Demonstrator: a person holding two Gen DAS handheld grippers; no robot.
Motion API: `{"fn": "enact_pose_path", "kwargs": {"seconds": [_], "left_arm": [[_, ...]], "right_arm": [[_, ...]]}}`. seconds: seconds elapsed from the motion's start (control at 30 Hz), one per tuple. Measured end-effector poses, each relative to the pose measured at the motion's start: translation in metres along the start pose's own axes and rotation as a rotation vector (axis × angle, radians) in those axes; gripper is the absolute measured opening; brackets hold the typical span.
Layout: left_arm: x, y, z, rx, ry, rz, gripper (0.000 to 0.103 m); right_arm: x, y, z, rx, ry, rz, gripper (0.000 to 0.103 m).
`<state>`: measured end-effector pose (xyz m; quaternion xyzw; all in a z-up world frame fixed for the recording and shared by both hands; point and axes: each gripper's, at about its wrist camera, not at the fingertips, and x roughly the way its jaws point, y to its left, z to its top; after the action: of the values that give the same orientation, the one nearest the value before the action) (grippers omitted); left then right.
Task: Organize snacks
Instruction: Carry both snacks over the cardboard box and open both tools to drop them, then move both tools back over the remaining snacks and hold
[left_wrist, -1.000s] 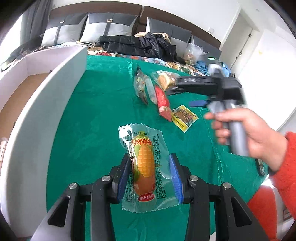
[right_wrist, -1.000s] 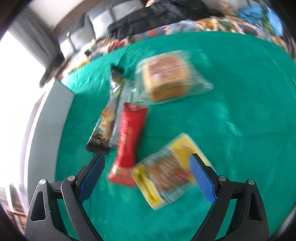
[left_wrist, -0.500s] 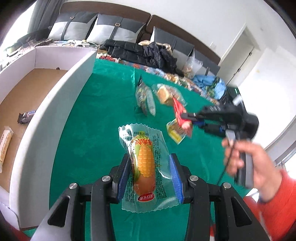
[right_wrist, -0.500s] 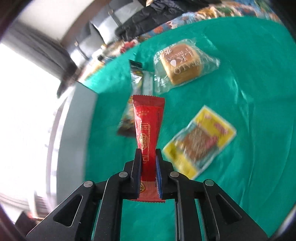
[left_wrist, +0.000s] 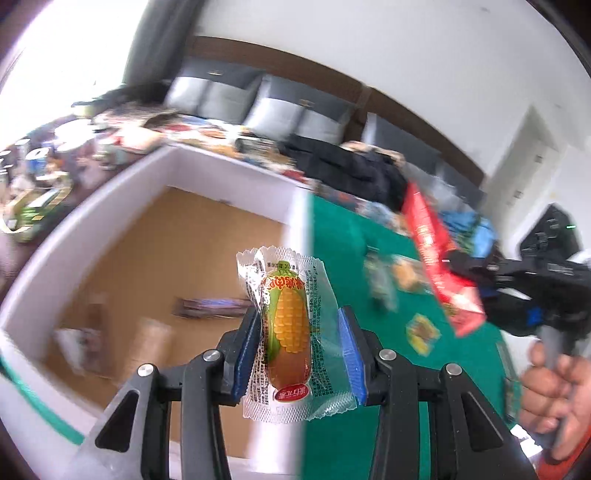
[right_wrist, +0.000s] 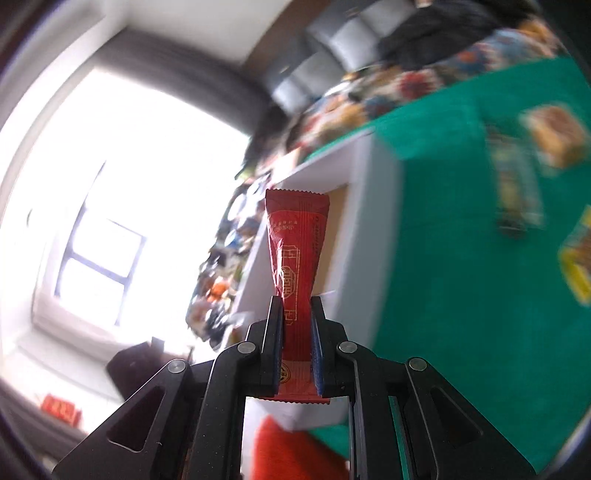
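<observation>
The step in hand appears to be carrying two snacks from the green cloth (left_wrist: 343, 236) to the white box (left_wrist: 92, 206) and dropping them in. The left gripper (left_wrist: 299, 354) is partly closed on the corn snack (left_wrist: 288, 325), its blue pads pressing the clear wrapper on both sides, with the snack raised in front of the box's open brown floor. The right gripper (right_wrist: 296, 332) is closed almost fully on the lower part of the red stick packet (right_wrist: 297, 258), which stands upright between the jaws and points toward the box wall. To do this well, bring each gripper past the near wall until the snack is over the floor, lower it, and only then open; release over a bare patch, clear of the blurred items already lying inside. Keep the two grippers apart so the packets do not collide at the rim. Compared with the earliest frames, the right gripper then stood wide open over the red packet lying on the cloth, and it has since clamped and lifted it; the left gripper held the corn snack over the cloth, beside the box, not before its opening.
</observation>
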<state>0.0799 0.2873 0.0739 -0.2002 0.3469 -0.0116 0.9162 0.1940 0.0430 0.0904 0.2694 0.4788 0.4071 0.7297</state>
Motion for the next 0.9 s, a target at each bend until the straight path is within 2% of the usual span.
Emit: {"fn": "enact_pose_path", "kwargs": {"seconds": [0.07, 0.13, 0.17, 0.2, 0.23, 0.27, 0.37, 0.43, 0.5, 0.53, 0.63, 0.73, 0.83, 0.9], "left_arm": [[-0.005, 0.027, 0.004, 0.000, -0.008, 0.084, 0.042], [-0.001, 0.052, 0.003, 0.012, 0.012, 0.195, 0.051], [0.003, 0.061, 0.001, 0.014, 0.030, 0.246, 0.055], [0.009, 0.075, -0.005, 0.016, 0.063, 0.311, 0.071], [0.014, 0.083, -0.010, 0.017, 0.086, 0.356, 0.083], [0.016, 0.089, -0.016, 0.023, 0.098, 0.392, 0.084], [0.012, 0.089, -0.031, 0.039, 0.086, 0.418, 0.084], [0.005, 0.078, -0.040, 0.034, 0.056, 0.394, 0.084], [0.004, 0.063, -0.040, 0.025, 0.032, 0.338, 0.084], [0.003, 0.050, -0.041, 0.024, 0.019, 0.299, 0.085], [0.007, 0.002, -0.036, 0.050, -0.005, 0.183, 0.089], [0.013, -0.054, -0.042, 0.108, -0.010, 0.052, 0.099], [0.033, -0.107, -0.054, 0.149, 0.034, -0.055, 0.102], [0.055, -0.134, -0.067, 0.165, 0.095, -0.091, 0.102]], "right_arm": [[0.031, 0.024, -0.003, -0.036, 0.030, 0.007, 0.014], [0.066, 0.040, -0.009, -0.053, 0.063, 0.013, 0.015], [0.079, 0.043, -0.012, -0.063, 0.074, 0.003, 0.021], [0.092, 0.044, -0.016, -0.081, 0.083, -0.040, 0.036], [0.098, 0.043, -0.020, -0.096, 0.090, -0.085, 0.046], [0.100, 0.040, -0.023, -0.105, 0.089, -0.110, 0.061], [0.083, 0.019, -0.033, -0.197, 0.045, -0.236, 0.062], [0.064, -0.005, -0.039, -0.286, 0.004, -0.363, 0.065], [0.041, -0.037, -0.043, -0.343, -0.038, -0.494, 0.069], [0.026, -0.061, -0.049, -0.369, -0.063, -0.586, 0.069], [-0.021, -0.127, -0.075, -0.392, -0.098, -0.828, 0.069], [-0.064, -0.189, -0.095, -0.378, -0.109, -1.003, 0.069], [-0.102, -0.234, -0.103, -0.323, -0.129, -1.094, 0.069], [-0.119, -0.250, -0.104, -0.286, -0.145, -1.122, 0.069]]}}
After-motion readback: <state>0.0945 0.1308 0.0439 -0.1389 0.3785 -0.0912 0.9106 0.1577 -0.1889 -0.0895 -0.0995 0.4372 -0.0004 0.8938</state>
